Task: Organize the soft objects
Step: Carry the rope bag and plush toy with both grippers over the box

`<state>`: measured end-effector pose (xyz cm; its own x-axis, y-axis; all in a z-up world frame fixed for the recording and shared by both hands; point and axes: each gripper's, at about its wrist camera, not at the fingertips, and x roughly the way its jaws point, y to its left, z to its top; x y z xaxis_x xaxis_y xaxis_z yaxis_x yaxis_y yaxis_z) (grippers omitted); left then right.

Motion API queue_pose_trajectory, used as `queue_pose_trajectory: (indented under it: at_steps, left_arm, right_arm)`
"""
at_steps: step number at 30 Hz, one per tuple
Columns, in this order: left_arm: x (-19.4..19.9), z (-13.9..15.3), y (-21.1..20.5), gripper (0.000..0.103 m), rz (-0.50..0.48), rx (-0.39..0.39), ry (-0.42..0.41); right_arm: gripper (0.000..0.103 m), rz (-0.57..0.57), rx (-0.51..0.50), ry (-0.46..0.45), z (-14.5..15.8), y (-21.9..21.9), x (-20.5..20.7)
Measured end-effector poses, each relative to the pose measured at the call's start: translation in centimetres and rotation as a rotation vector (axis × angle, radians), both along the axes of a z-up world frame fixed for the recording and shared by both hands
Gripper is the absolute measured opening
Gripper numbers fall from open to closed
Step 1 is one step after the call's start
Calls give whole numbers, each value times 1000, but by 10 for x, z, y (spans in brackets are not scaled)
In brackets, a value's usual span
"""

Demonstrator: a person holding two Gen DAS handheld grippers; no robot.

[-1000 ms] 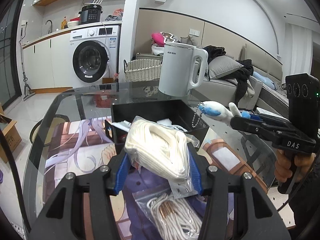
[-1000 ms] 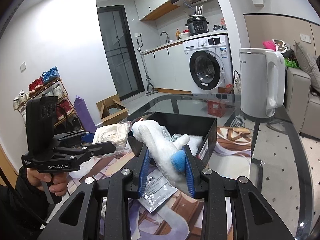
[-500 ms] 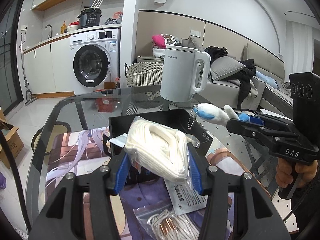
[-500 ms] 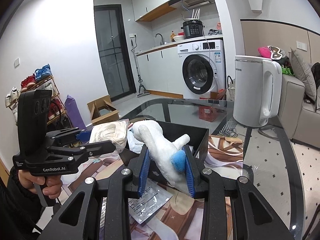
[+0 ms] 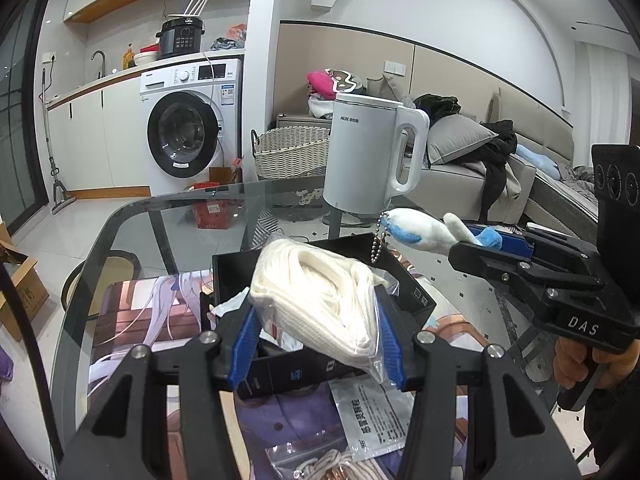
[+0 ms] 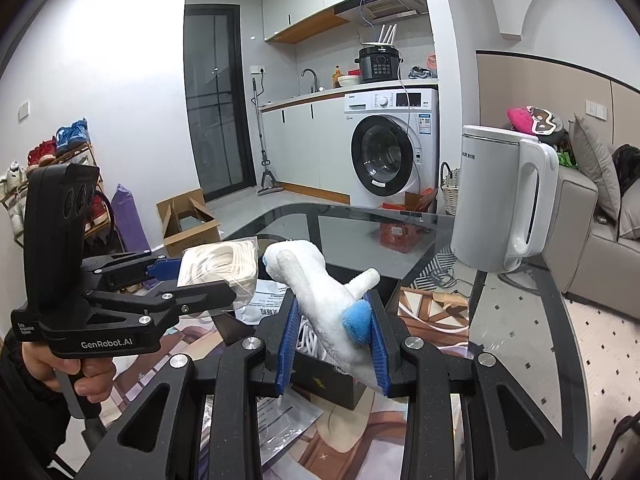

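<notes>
My left gripper is shut on a clear bag of white cord and holds it above the black box. The bag also shows in the right wrist view. My right gripper is shut on a white and blue plush toy, held above the box. In the left wrist view the plush hangs a bead chain over the box's right side. Both items are in the air.
A white kettle stands on the glass table behind the box. A flat packet and another bag of cord lie on the printed mat near me. The table's right edge is close.
Both grippers have risen with their loads. The box now sits lower in both views, and the plush has moved closer over the box.
</notes>
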<state>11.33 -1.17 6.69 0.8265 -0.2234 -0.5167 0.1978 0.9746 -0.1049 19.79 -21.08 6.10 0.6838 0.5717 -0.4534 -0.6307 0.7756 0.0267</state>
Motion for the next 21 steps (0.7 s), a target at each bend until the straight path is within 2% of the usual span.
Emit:
queue_pose_trajectory:
  at_steps: [14, 21]
  left_arm:
    - [24, -2, -1, 51, 14, 7, 6]
    - [36, -11, -1, 51, 28, 31, 20]
  right_arm:
    - [32, -29, -53, -26, -3, 16, 16]
    - [32, -33, -84, -2, -11, 30, 31]
